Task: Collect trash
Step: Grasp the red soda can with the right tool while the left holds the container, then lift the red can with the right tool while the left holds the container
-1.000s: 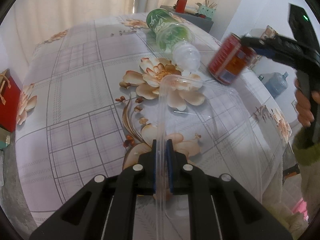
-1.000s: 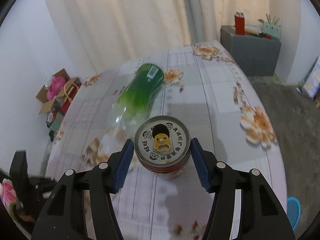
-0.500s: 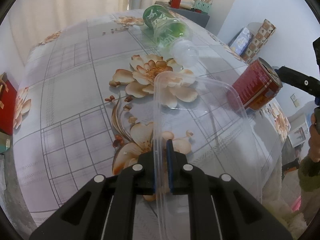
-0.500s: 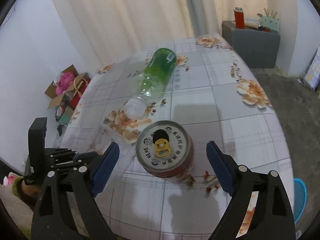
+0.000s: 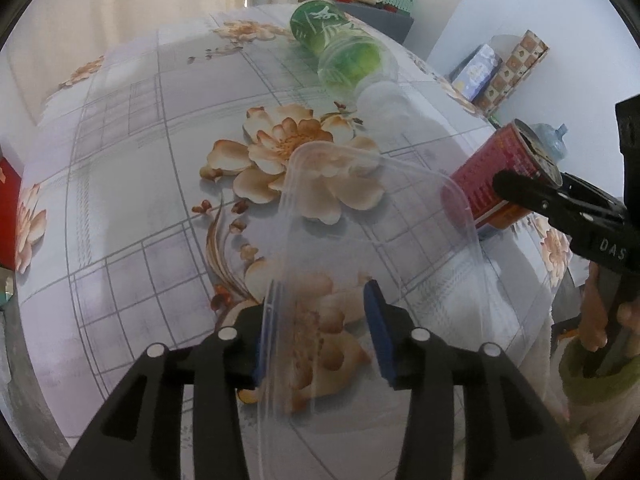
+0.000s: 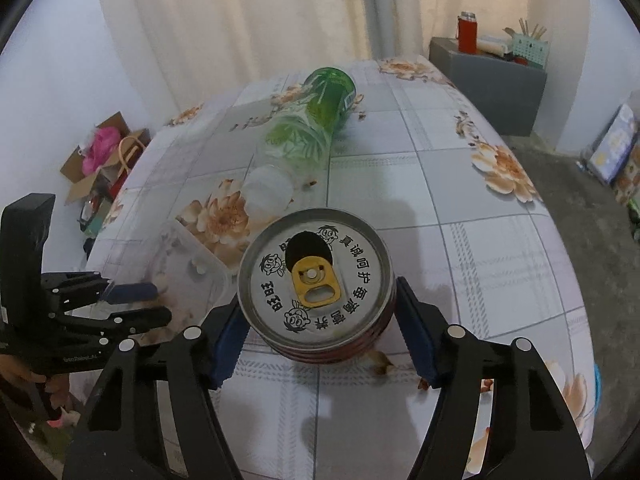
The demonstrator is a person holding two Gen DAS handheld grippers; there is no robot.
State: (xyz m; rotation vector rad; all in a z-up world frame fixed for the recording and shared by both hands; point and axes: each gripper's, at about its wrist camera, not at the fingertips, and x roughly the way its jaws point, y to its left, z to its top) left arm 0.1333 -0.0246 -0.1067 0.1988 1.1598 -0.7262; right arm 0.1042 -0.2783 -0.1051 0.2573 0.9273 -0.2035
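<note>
A clear plastic container [image 5: 384,240] lies on the floral tablecloth [image 5: 132,208], its near rim between the parted fingers of my left gripper [image 5: 322,328], which is open. A red drink can [image 5: 486,178] with an opened gold pull tab stands upright beside the container's far right corner. In the right wrist view my right gripper [image 6: 320,334] has its blue pads against both sides of the can [image 6: 316,280] and is shut on it. A green-labelled plastic bottle [image 5: 340,52] lies on its side farther back; it also shows in the right wrist view [image 6: 308,132].
A grey cabinet [image 6: 488,80] with a red flask [image 6: 467,32] stands behind the table. A cardboard box with bags [image 6: 100,156] sits on the floor to the left. Boxes [image 5: 504,68] lean against the wall on the right.
My left gripper has opened and let go of the container's rim. My right gripper, open around the can half a second ago, has closed on it.
</note>
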